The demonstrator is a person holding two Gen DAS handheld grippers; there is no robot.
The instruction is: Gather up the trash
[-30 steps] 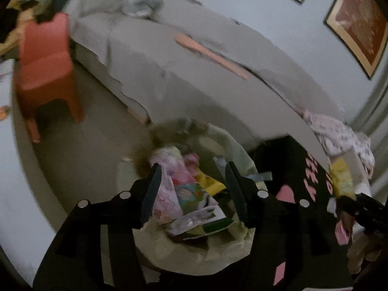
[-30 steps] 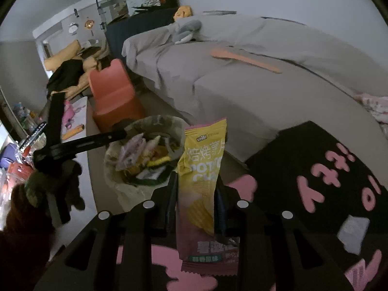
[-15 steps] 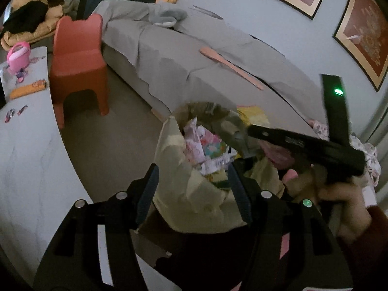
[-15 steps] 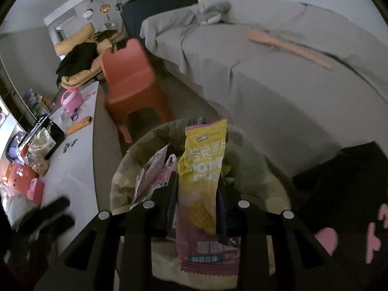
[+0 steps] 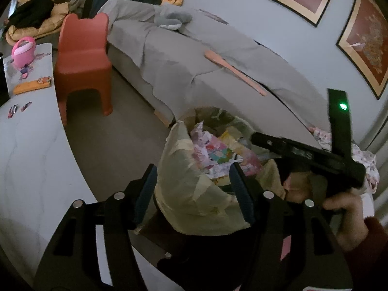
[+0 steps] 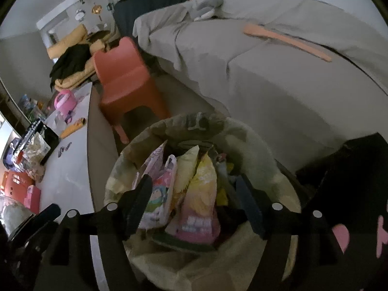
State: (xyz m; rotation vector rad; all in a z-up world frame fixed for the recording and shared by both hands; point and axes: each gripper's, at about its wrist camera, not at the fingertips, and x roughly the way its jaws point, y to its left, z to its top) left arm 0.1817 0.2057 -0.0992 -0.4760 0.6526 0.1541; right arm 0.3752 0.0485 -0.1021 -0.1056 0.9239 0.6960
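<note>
A trash bin lined with a pale yellow bag [image 6: 245,145] stands on the floor, full of snack wrappers. The yellow and pink chip bag [image 6: 198,206] lies in it on top of the other wrappers. My right gripper [image 6: 194,181] is open and empty just above the bin, its jaws wide on either side of the chip bag. My left gripper [image 5: 192,172] is open, with the near side of the bin bag [image 5: 191,194] between its fingers. The right gripper's body [image 5: 303,152] shows over the bin in the left wrist view.
A red child's chair [image 5: 82,55] stands on the floor beyond the bin. A grey-covered sofa [image 5: 194,55] with a pink paddle [image 5: 232,70] runs behind. A white table [image 5: 26,131] with toys is at left. A black cloth with pink marks [image 6: 351,206] lies at right.
My right gripper moved over the bin, opened and let the chip bag drop in. My left gripper pulled back a little, so more of the room shows.
</note>
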